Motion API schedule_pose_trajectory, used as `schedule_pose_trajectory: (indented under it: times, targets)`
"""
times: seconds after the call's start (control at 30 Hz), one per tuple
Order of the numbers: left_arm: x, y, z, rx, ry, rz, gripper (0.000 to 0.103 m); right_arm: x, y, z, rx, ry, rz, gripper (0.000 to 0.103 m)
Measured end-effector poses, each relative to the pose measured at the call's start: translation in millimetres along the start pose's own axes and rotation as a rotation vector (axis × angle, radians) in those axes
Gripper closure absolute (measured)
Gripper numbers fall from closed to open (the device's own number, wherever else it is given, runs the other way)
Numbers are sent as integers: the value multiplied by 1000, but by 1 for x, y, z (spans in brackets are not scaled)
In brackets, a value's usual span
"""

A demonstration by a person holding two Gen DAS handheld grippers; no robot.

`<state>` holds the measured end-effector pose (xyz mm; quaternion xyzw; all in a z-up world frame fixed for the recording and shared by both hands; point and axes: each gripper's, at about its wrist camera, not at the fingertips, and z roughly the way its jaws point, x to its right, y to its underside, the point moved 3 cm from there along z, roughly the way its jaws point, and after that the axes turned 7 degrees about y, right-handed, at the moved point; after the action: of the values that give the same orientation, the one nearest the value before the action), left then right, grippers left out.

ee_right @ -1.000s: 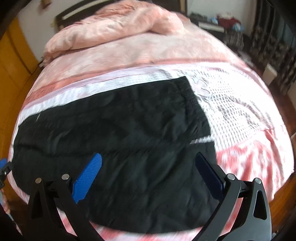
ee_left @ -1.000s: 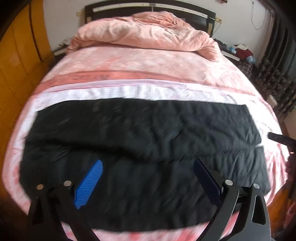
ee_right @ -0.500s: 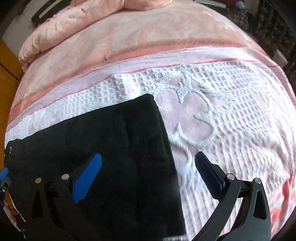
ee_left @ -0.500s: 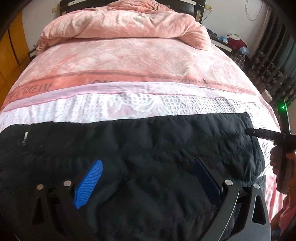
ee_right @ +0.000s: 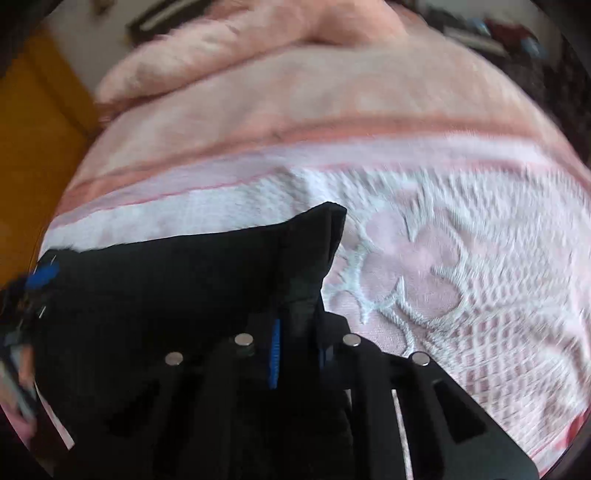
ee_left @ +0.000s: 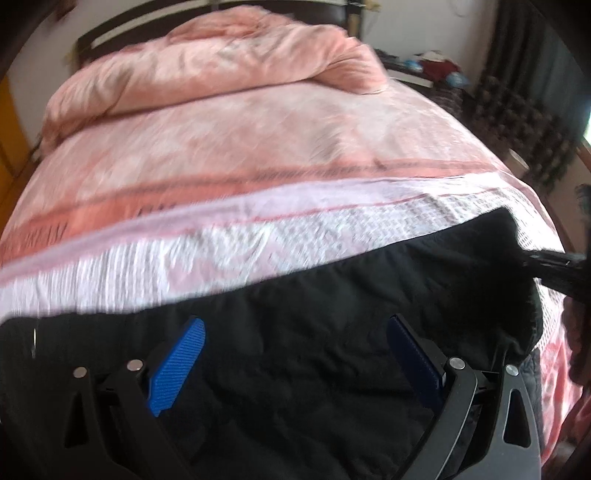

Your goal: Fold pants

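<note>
Right wrist view: right hand-held gripper (ee_right: 295, 354) just closed, blue pads pinching the right-hand edge of the black pants (ee_right: 184, 288), cloth bunched and lifted a little between them. Left wrist view: left hand-held gripper (ee_left: 295, 362) spread wide over the dark cloth, nothing between its pads, not yet gripping.

Pants laid crosswise on the near part of the bed (ee_left: 258, 177), running left to right over the white textured band of the bedspread (ee_right: 461, 258); far corner of the right end raised into a small peak by the pinch. Plain black, matte, lightly wrinkled, faintly quilted or padded in look; a small metallic glint, perhaps a zip or pull, near the left end. Doubled edge visible at the right end, so probably already lying in two layers.

Likely handling: soft and limp, no stiffness, somewhat bulky if padded, light enough for a single pinch to lift. Not slippery by the look of it against the textured spread, though a thick edge could slide out of a shallow bite. Best taken at the end edges or corners, through all layers, one end per gripper, so the fold carries over flat instead of sagging in the middle.

Farther off: rumpled pink duvet (ee_left: 229, 66) heaped toward the dark headboard (ee_left: 110, 35), yellow cabinet (ee_right: 33, 122) at the left.
</note>
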<state>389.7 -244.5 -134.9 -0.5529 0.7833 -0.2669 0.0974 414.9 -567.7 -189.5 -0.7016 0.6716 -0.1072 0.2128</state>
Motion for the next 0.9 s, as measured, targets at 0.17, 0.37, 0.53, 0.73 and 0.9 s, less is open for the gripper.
schedule_pose_trajectory:
  times: [0.17, 0.37, 0.53, 0.73, 0.9]
  targets:
    - [12, -22, 14, 9, 77, 177, 4, -17, 7, -59, 137, -146, -110, 90]
    - [30, -38, 33, -47, 222, 367, 4, -10, 12, -89, 174, -169, -184, 90]
    - [42, -50, 54, -170, 367, 438, 4, -12, 16, -97, 195, -194, -207, 90]
    - [53, -49, 63, -281, 486, 444, 28, -9, 21, -99, 205, -215, -200, 90]
    - [48, -38, 64, -314, 468, 428, 88, -11, 22, -102, 199, -208, -191, 90]
